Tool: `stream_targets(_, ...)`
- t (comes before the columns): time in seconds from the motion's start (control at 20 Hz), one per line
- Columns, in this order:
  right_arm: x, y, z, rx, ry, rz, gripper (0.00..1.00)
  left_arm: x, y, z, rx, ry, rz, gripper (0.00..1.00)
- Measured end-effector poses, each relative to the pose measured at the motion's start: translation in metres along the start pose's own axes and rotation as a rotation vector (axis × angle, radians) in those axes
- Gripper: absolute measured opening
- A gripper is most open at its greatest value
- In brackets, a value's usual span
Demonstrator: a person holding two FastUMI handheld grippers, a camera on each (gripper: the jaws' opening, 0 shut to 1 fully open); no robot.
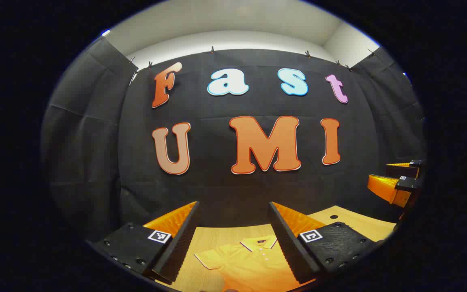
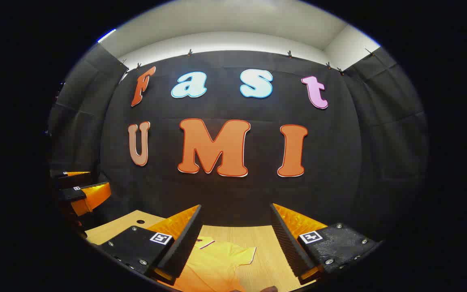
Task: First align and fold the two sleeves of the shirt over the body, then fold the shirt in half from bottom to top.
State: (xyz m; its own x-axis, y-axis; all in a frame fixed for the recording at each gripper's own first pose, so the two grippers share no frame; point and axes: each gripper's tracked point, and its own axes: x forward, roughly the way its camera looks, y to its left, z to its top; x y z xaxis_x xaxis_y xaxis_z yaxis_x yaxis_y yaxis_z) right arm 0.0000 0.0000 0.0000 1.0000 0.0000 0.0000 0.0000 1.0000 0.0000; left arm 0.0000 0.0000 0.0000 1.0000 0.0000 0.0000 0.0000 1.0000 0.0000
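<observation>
My left gripper (image 1: 233, 239) and right gripper (image 2: 235, 239) hang wide open above the shirt (image 1: 249, 263), which lies flat on the table (image 1: 359, 223), collar toward the far edge.

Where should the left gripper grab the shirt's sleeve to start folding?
Take the sleeve at its outer cuff edge, coming down from above with the left gripper. The shirt lies flat on the table, so only an edge offers the jaws something to pinch.

My shirt (image 1: 253, 263) is a yellow short-sleeved polo with a collar and a buttoned placket, lying flat on the wooden tabletop (image 1: 213, 239) at the bottom centre of the left gripper view, one sleeve spread toward the lower left, unfolded.
</observation>
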Motion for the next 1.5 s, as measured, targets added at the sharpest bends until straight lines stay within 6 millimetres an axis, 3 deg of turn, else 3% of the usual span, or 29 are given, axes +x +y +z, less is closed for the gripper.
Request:
stream_targets(0.7,0.014,0.008,0.002,-0.005,-0.022,0.010,0.98,0.013,0.003,-0.012,-0.026,0.022,0.016,0.99)
stream_targets(0.95,0.016,0.008,0.001,0.016,-0.019,0.009,0.98,0.011,0.001,-0.008,-0.025,0.006,0.015,1.00)
stream_targets(1.5,0.021,-0.001,-0.010,0.018,-0.013,0.057,0.98,0.003,0.008,-0.018,0.006,0.041,0.091,0.99)
